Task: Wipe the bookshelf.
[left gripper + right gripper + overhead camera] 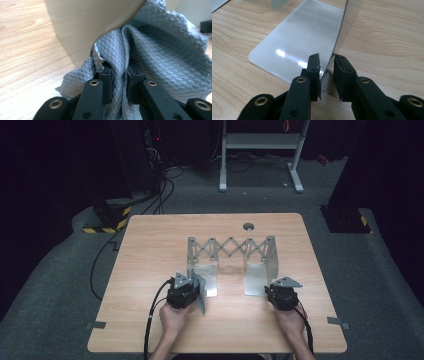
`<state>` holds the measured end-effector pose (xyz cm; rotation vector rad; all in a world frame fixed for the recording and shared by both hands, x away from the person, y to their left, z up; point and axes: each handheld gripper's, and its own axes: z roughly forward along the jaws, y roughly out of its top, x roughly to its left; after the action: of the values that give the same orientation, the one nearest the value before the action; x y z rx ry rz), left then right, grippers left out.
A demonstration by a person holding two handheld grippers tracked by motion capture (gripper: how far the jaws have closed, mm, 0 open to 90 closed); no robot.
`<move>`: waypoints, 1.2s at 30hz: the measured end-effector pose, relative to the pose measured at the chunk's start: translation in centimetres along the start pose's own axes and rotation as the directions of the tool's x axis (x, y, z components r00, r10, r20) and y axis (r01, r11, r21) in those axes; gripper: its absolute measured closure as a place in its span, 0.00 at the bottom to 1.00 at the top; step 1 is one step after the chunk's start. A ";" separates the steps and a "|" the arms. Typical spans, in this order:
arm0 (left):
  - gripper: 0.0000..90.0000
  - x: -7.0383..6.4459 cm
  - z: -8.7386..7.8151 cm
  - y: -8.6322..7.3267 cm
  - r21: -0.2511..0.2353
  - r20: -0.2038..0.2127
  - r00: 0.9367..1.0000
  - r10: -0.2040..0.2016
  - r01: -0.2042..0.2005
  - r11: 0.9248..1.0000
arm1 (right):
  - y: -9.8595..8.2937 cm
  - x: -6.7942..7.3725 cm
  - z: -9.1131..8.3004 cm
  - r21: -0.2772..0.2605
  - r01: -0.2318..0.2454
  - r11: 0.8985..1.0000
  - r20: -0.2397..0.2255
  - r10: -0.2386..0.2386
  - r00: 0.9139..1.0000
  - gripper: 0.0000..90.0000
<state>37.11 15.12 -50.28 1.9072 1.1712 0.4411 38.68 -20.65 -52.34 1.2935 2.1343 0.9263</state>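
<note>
Left gripper (192,289) lower left of centre in high view, jaws pinched tight on fold of grey quilted cloth (155,52), cloth pressed against left plate of metal rack (231,251). Right gripper (326,65) lower right of centre, jaws narrow, straddling upright edge of right plate (294,47), not clamped. Wooden table (150,240) underneath.

Open gap between 2 metal plates (260,270), seemingly.
</note>
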 end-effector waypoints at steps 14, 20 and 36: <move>0.86 2.5 0.0 0.6 -0.003 -0.053 0.997 -0.048 0.048 0.999 | 0.0 0.0 0.0 0.000 -0.001 1.000 0.000 0.001 1.000 0.84; 0.87 2.1 0.6 0.3 0.009 -0.060 0.997 -0.043 0.043 0.999 | 0.0 0.0 0.0 0.000 -0.001 1.000 0.001 0.001 1.000 0.84; 0.87 -1.2 1.7 -0.2 0.051 -0.050 0.997 0.054 -0.052 0.997 | 0.0 0.0 0.0 0.001 -0.001 1.000 0.000 0.001 1.000 0.84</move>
<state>37.50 13.33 -51.31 1.9840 1.1770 0.4966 38.68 -20.66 -52.34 1.2953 2.1344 0.9267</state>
